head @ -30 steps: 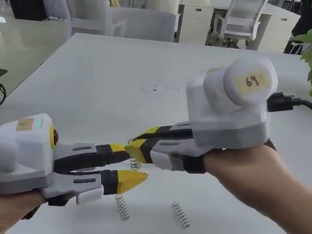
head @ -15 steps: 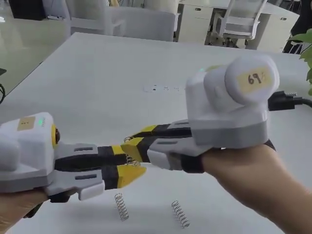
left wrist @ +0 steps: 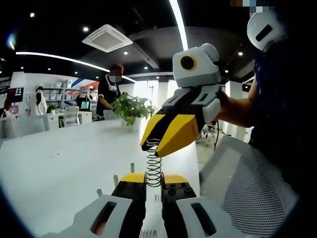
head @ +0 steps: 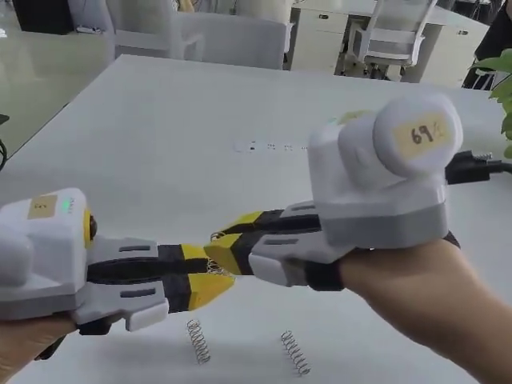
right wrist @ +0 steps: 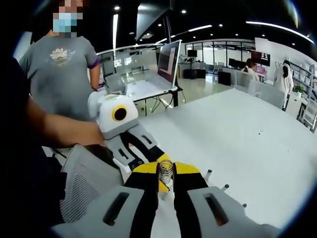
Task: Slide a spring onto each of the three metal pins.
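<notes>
A steel spring (left wrist: pixel 153 166) stands upright between the two grippers, which meet tip to tip above the white table. My left gripper (left wrist: pixel 153 179) is shut on its lower end. My right gripper (left wrist: pixel 154 145) comes in from above and pinches the top end. In the right gripper view the spring (right wrist: pixel 166 171) shows end-on between the right gripper's (right wrist: pixel 166 174) yellow pads, with the left gripper (right wrist: pixel 157 159) just behind. Three short metal pins (left wrist: pixel 115 179) stand in a row on the table, seen again as pins (right wrist: pixel 225 188) beside the right jaws. Two more springs (head: pixel 197 340) lie below the grippers.
The white table (head: pixel 176 144) stretches far ahead, with a small row of dots (head: pixel 270 146) at its middle. Office chairs (head: pixel 392 36) stand beyond the far edge. A potted plant (left wrist: pixel 131 108) sits at the table's end. A person (right wrist: pixel 62 74) stands nearby.
The left gripper's jaws stood apart a second ago and have since closed on the spring that the right gripper brought between them. The loose springs on the table have not moved.
</notes>
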Tool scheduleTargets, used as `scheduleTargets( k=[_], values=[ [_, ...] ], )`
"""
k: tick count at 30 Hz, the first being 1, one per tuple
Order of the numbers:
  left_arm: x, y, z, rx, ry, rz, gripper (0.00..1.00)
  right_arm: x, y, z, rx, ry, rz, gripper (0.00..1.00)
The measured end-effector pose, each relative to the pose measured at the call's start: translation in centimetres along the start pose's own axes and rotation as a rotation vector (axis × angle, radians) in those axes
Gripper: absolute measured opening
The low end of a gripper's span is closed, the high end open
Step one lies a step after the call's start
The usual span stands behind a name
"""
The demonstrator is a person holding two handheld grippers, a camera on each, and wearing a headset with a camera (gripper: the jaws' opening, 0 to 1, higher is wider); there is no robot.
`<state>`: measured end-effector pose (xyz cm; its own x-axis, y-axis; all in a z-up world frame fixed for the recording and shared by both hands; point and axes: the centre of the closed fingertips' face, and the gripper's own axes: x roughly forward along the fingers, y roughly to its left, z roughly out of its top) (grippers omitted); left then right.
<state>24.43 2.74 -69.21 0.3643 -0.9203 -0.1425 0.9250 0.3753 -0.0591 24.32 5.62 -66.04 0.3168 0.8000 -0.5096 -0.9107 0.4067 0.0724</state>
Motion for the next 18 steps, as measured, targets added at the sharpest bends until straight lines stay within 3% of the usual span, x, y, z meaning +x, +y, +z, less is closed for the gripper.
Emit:
scheduleTargets(
  k=[10,18],
  values=[
    [0.5,-1.2,-0.5,0.042,0.041,-0.044,0.03,-1.0,0.5,-1.4,-0.047,0.128,0.078,0.08],
    [0.9,-2.1,-1.0,0.082,0.093,-0.081,0.03,-1.4,1.1,-2.6,-0.117,0.268,0.155,0.08]
  ],
)
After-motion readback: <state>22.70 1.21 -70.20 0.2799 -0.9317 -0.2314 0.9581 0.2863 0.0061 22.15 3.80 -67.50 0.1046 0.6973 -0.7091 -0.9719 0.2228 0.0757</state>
